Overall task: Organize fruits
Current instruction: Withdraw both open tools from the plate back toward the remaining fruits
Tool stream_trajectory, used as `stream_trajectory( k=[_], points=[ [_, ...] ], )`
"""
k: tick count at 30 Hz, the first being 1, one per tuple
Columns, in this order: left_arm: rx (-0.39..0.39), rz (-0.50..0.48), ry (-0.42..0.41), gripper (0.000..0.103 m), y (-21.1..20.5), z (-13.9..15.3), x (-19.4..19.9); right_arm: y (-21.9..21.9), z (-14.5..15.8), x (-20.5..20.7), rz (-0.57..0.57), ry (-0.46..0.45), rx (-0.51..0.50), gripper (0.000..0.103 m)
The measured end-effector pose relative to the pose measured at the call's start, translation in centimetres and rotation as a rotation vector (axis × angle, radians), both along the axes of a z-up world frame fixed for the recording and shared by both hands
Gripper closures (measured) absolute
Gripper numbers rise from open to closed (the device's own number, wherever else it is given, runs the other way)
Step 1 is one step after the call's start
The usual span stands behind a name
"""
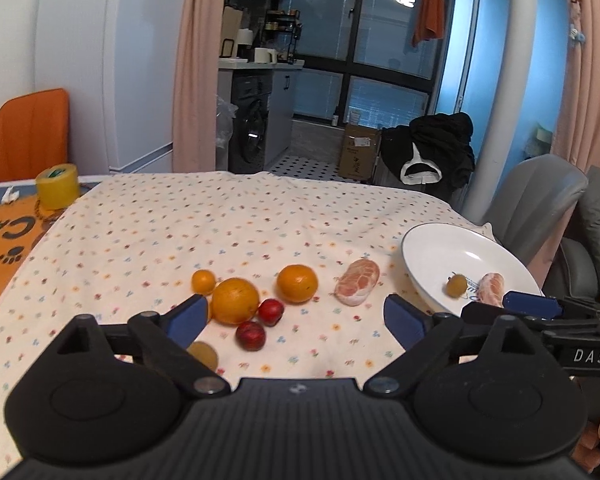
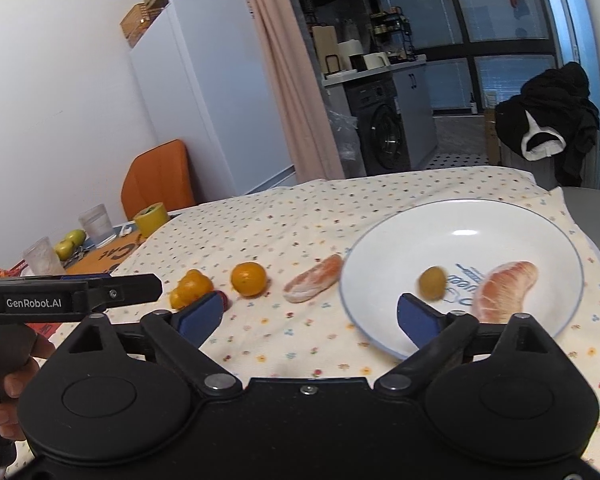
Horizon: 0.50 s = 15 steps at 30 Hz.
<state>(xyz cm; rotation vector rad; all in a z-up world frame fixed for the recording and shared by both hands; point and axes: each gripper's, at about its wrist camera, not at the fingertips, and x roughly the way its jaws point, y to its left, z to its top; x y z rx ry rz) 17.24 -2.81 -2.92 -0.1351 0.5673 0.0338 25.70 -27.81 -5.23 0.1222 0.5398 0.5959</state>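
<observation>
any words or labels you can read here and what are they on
"DAS": white tag on the right claw, seen from the left wrist.
"GenRobot.AI": body of the left claw, seen from the right wrist.
"Cat": orange mat with paw prints, partly cut off.
Blue print inside the white plate: partly hidden, unreadable.
Cardboard box label: too small.

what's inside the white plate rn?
The white plate holds a small olive-green fruit and a peeled pomelo segment. The right gripper covers the plate's near rim, so anything lying there is hidden.
</observation>
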Motion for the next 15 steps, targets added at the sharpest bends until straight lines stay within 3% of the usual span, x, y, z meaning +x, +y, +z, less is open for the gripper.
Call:
stream_trajectory(
  k=[2, 15],
  points=[
    [-0.005, 0.008, 0.004, 0.009, 0.4, -0.1, -0.4, 0.5, 0.1, -0.2, 0.009, 0.0, -0.005, 0.0],
    [-0.042, 0.083, 0.035, 0.008, 4.0, -1.6, -2.7, 3.6, -0.4, -0.6, 0.053, 0.048, -0.043, 0.0]
  ],
)
